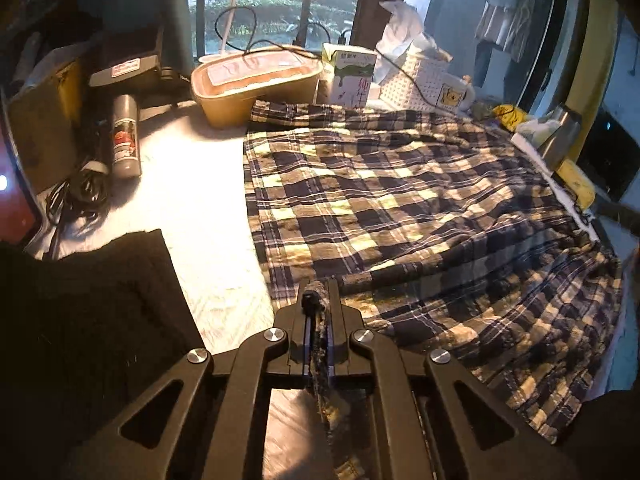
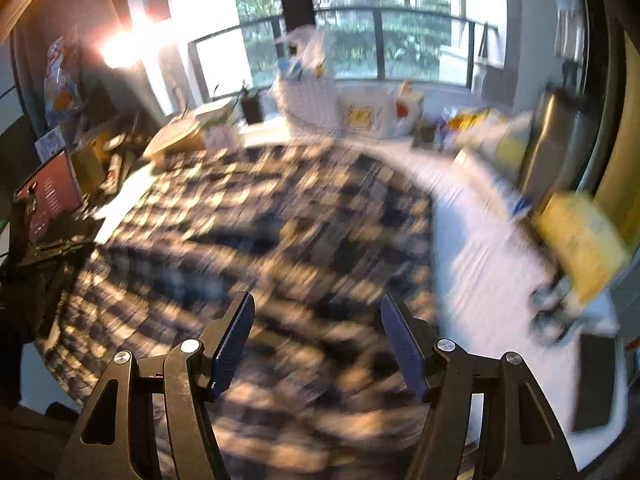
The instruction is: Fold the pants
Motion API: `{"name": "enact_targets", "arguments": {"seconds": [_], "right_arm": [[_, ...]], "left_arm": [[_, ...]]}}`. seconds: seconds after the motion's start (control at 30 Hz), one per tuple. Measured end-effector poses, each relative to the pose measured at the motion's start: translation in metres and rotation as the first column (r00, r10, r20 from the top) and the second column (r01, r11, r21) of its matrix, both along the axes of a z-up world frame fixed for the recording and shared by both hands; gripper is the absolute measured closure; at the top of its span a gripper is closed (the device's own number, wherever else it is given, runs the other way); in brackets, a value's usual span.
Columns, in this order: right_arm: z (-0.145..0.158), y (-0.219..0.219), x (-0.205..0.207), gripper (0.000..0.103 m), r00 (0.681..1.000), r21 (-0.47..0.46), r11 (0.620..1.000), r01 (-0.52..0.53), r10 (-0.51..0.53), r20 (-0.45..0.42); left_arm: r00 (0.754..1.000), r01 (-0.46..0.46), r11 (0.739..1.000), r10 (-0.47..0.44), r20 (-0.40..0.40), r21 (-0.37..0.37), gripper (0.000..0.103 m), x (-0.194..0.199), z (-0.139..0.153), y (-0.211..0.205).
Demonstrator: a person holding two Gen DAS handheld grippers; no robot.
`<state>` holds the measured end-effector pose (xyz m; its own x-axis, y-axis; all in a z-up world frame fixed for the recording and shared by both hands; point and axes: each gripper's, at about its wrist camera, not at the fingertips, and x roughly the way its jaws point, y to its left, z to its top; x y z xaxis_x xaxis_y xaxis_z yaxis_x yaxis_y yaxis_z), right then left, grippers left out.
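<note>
- While my left gripper (image 1: 318, 300) pinches the near edge of the plaid pants (image 1: 400, 208), its fingers are closed tight on a bunched strip of cloth.
- My right gripper (image 2: 318, 336) hovers over the same pants, fingers wide apart, holding nothing; that view is smeared.
- Pants lie spread across the white surface (image 1: 200, 184), mostly flat, with one crease running across the near part.
- I judge we're early: at most one fold in, more folds left.

pants (image 1: 400, 208) on table (image 1: 200, 184), tub (image 1: 256, 84) behind
</note>
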<state>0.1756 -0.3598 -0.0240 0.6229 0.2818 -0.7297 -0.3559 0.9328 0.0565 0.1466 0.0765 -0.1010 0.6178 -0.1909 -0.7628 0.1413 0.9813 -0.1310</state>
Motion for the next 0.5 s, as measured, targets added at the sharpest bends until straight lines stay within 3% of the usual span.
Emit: {"name": "enact_targets", "arguments": {"seconds": [0.13, 0.27, 0.5], "right_arm": [[0.003, -0.027, 0.049, 0.035, 0.999, -0.062, 0.997, 0.043, -0.041, 0.034], [-0.008, -0.046, 0.105, 0.035, 0.998, -0.029, 0.998, 0.061, -0.061, -0.004], [-0.047, -0.047, 0.186, 0.037, 0.992, 0.048, 0.999, 0.016, -0.01, -0.127]], "left_arm": [[0.997, 0.023, 1.0, -0.023, -0.071, -0.004, 0.097, 0.011, -0.002, 0.001], [0.998, -0.035, 0.999, 0.034, -0.058, -0.02, 0.072, 0.013, 0.007, 0.013], [0.997, -0.063, 0.996, 0.06, -0.056, -0.059, 0.072, 0.032, 0.01, 0.02]]}}
